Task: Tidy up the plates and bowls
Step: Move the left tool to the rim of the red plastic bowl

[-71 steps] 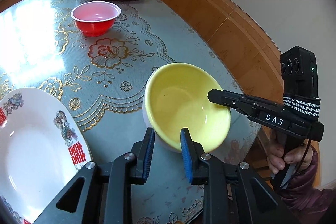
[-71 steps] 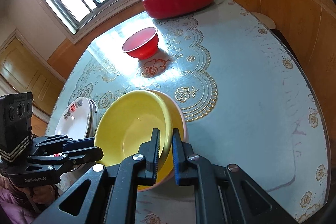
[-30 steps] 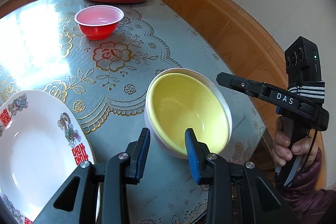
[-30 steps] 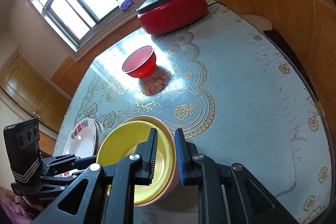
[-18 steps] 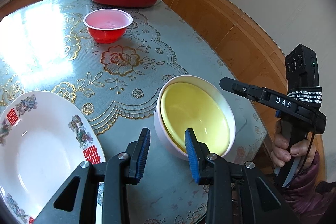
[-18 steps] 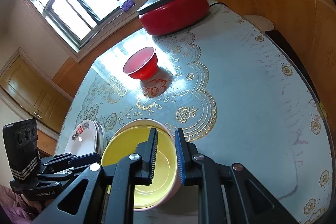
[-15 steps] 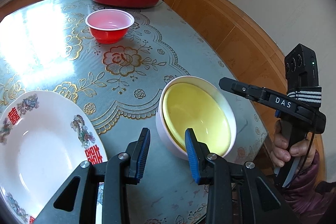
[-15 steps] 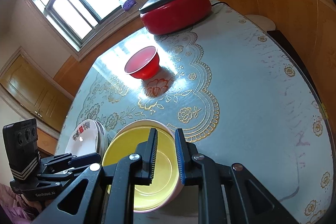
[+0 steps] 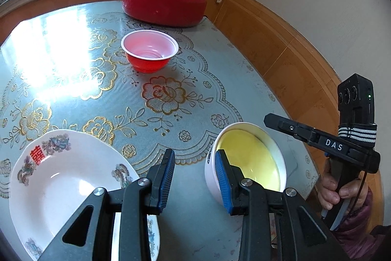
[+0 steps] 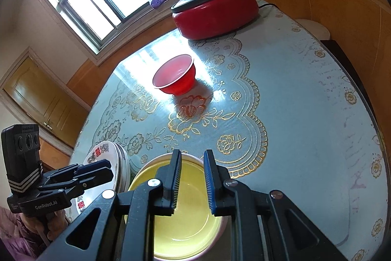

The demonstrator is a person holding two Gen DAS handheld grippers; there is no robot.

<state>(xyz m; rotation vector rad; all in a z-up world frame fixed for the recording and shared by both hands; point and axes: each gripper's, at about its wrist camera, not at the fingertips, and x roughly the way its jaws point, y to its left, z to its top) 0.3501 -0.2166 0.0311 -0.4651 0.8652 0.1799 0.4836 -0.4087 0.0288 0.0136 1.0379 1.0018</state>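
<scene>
On my left the stacked plates [image 9: 61,175] sit at the table's [image 9: 200,224] near edge. My left gripper [image 9: 194,175] hangs with jaws parted, holding nothing. The yellow bowl [image 9: 246,158] rests nested in the white bowl [image 9: 212,177], under my right gripper [image 10: 191,179], also parted and holding nothing.

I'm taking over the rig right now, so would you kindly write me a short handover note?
Left hand-held gripper: open, empty, above the table between plates and bowls.
Right hand-held gripper: open, empty, above the nested bowls.
Yellow bowl sits inside the white bowl at the near edge. Decorated plates are stacked beside them. Red bowl stands alone mid-table, before the red cooker.
Done: yellow bowl nested, plates stacked.
Left: probably bring the red bowl to the bowl stack.
</scene>
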